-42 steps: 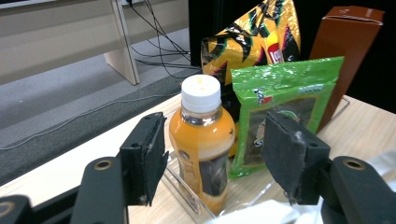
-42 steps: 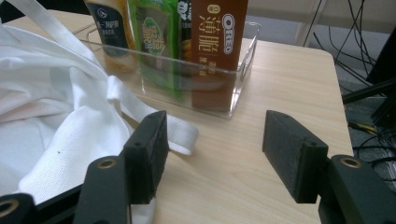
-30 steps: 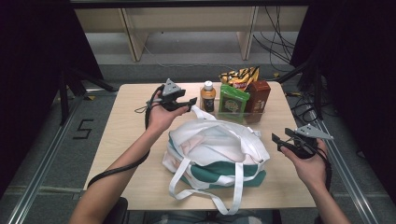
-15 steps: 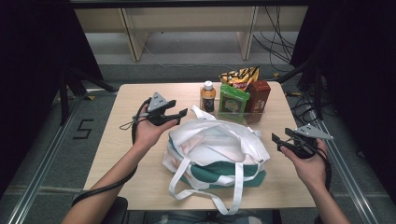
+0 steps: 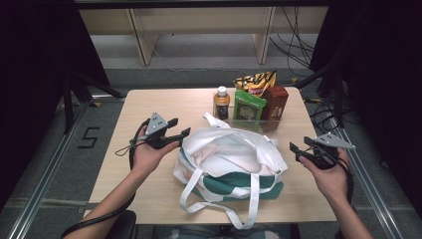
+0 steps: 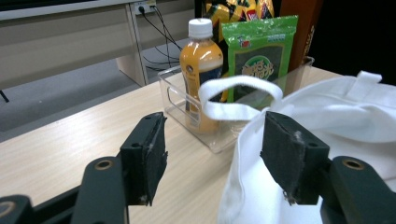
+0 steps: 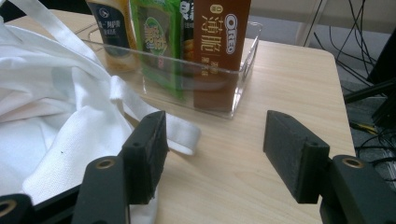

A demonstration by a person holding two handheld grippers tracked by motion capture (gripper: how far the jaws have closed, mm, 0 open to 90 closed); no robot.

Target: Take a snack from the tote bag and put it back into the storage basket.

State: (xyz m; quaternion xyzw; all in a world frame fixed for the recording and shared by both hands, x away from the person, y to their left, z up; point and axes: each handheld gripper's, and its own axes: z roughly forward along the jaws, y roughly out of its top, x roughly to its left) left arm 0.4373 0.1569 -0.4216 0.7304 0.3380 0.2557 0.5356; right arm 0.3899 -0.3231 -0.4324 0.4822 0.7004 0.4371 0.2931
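— From above, where are things relative to the tote bag (image 5: 229, 162)?

— It lies mid-desk (image 5: 159, 102). The left claw (image 5: 176, 133) hovers wide at its left edge, the right claw (image 5: 301, 148) wide off its right side, both empty. The clear bin (image 5: 271, 119) sits behind it.

— And the left claw's own view?

— Jaws wide, straddling the bag's rim (image 6: 243, 140); the strap loop (image 6: 238, 95) stands beyond. I'd guess it should pinch the rim squarely.

— The right's?

— Jaws wide over bare desk, a strap (image 7: 180, 130) just left.
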